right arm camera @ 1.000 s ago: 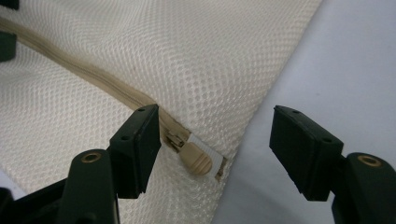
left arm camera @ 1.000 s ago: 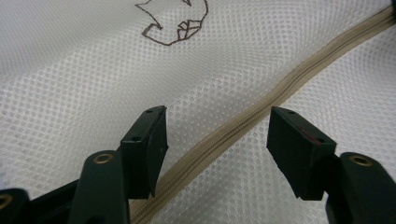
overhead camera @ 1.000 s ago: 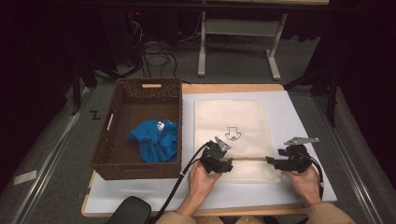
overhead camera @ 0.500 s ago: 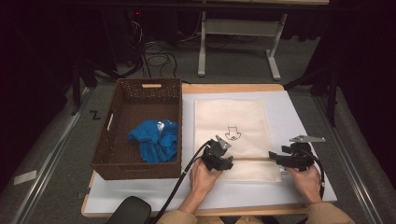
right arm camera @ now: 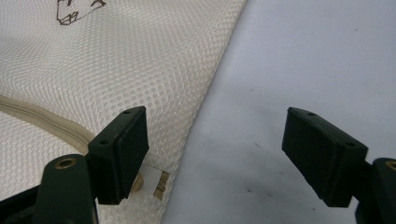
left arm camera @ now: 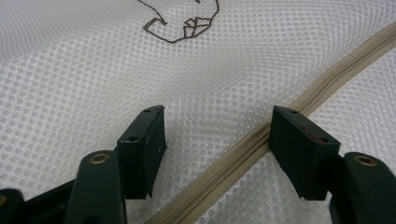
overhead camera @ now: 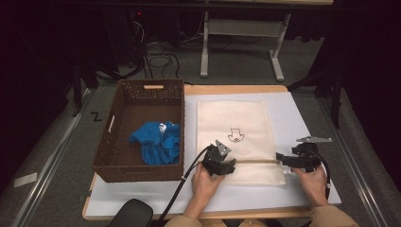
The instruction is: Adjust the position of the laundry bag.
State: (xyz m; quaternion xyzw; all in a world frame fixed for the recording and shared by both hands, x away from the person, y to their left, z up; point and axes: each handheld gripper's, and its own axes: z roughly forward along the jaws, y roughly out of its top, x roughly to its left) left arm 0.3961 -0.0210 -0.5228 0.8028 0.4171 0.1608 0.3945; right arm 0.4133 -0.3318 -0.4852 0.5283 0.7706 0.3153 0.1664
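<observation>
A white mesh bag point(overhead camera: 235, 137) lies flat on the pale sheet point(overhead camera: 302, 113) that covers the worktop point(overhead camera: 236, 88), just to the right of a brown woven basket point(overhead camera: 142, 90). Inside the basket sits a crumpled blue cloth point(overhead camera: 157, 143), toward its near right corner; the rest of its floor is bare. The bag carries a small dark line drawing point(overhead camera: 235, 135) near its middle and a tan zip point(overhead camera: 255, 161) that runs across it close to the near edge.

The left tool point(left arm camera: 217, 135) rests over the zip's left stretch, its jaws apart with mesh and the tan zip between them, clamped on nothing. In the left gripper view the zip point(left arm camera: 261, 144) runs slantwise between the two black pads.

The right tool point(right arm camera: 215, 149) sits at the bag's right edge, jaws wide apart; one pad lies over the mesh near the zip's end point(right arm camera: 154, 179), the other over the bare sheet.
</observation>
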